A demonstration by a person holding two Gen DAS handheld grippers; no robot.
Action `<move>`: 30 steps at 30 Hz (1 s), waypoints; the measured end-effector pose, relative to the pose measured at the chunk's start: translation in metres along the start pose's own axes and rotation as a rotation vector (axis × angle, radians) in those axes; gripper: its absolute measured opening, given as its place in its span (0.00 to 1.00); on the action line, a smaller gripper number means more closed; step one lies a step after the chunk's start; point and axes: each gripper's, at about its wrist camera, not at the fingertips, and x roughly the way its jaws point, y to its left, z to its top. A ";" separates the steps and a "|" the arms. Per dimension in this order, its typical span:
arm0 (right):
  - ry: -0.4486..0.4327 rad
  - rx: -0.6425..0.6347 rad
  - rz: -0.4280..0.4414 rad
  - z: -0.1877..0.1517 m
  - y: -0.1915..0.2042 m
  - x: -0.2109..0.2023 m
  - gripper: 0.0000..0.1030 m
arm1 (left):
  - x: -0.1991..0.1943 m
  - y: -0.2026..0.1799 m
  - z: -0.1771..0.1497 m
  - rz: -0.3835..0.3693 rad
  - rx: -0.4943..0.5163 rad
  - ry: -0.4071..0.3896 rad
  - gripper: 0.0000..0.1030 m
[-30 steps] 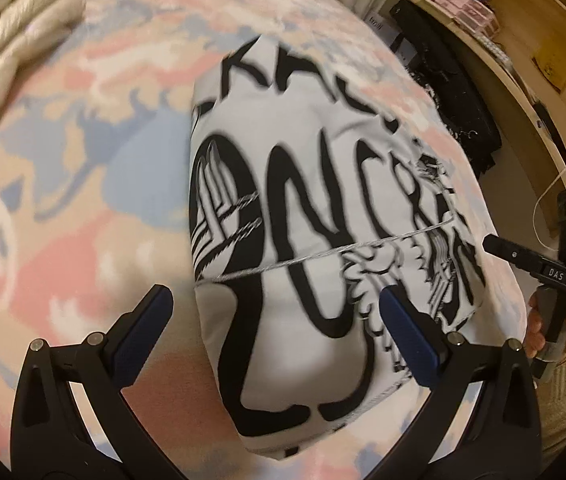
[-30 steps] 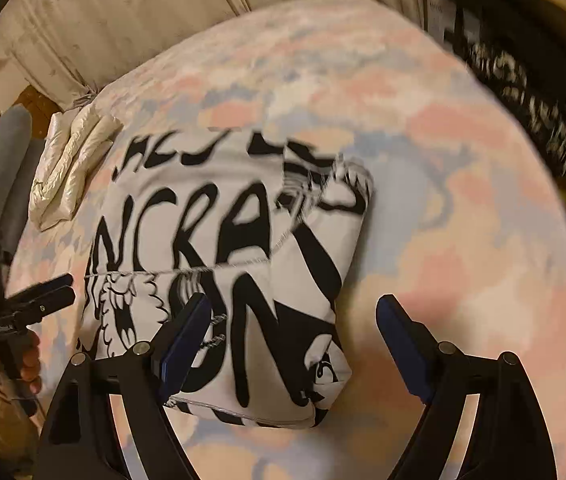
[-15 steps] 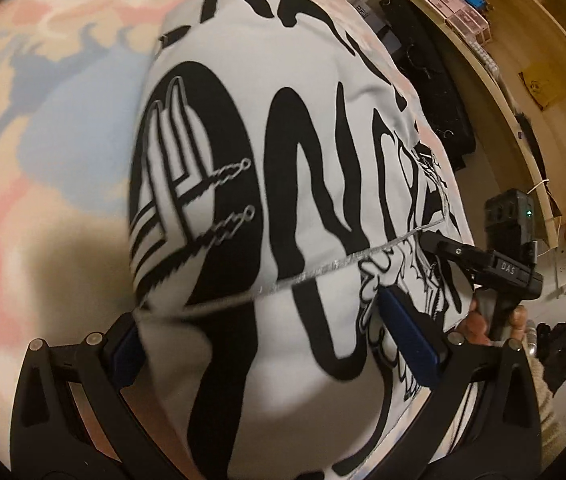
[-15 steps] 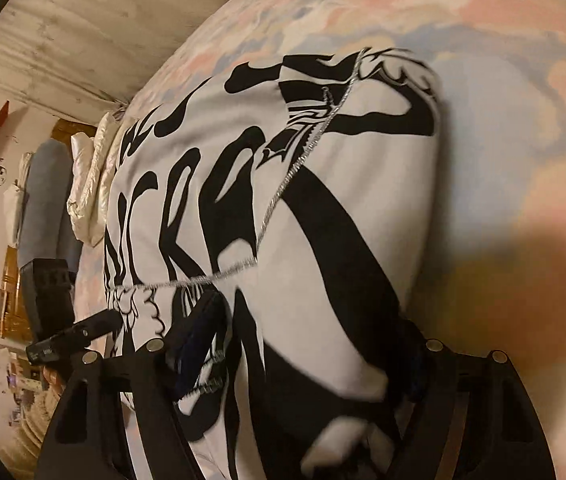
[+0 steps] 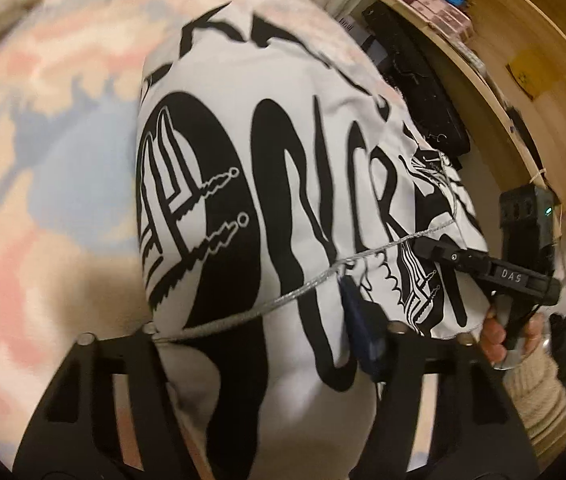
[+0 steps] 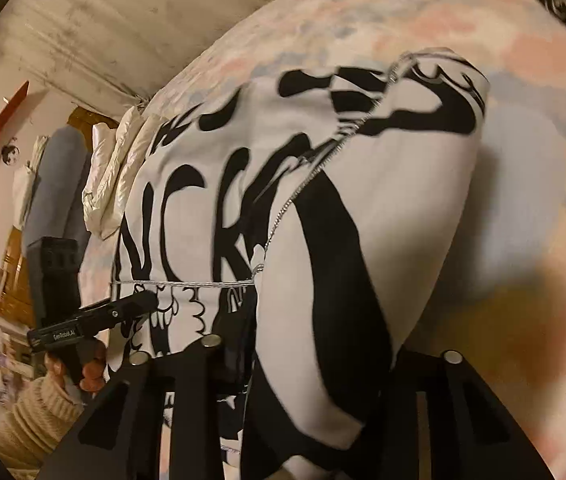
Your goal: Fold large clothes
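Observation:
A folded white garment with big black lettering and a silver zipper [image 5: 283,184] lies on the pastel bedspread [image 5: 43,128]. My left gripper [image 5: 267,332] has closed on the garment's near edge, with the cloth bunched between the jaws. The garment fills the right wrist view [image 6: 363,208], where my right gripper [image 6: 315,352] is shut on its near edge too. Each view shows the other gripper at the garment's side: the right one [image 5: 495,268] and the left one [image 6: 95,316].
A white puffy item [image 6: 119,176] lies at the far end of the bed. Wooden shelves [image 5: 503,60] with boxes and a dark bag [image 5: 415,80] stand beside the bed. A wall [image 6: 103,32] is behind it.
Both grippers moved down onto the garment's near edge and closed from wide open to pinching the cloth. The garment's near edge has bunched up.

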 end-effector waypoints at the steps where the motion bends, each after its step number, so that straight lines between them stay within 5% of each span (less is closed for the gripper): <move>1: -0.012 -0.018 -0.019 -0.002 0.009 -0.005 0.26 | -0.005 -0.004 -0.001 0.017 0.018 -0.009 0.51; 10: -0.023 -0.092 -0.075 -0.036 0.112 -0.040 0.22 | -0.068 -0.019 -0.015 0.099 0.095 -0.016 0.44; 20: -0.075 -0.227 0.017 -0.038 0.325 -0.025 0.21 | -0.242 0.044 -0.006 0.198 0.077 -0.145 0.43; 24: -0.121 -0.287 0.077 -0.006 0.417 -0.014 0.21 | -0.322 0.080 0.027 0.280 0.091 -0.220 0.43; 30: -0.227 -0.330 0.162 0.069 0.541 0.008 0.21 | -0.419 0.129 0.118 0.397 0.159 -0.320 0.43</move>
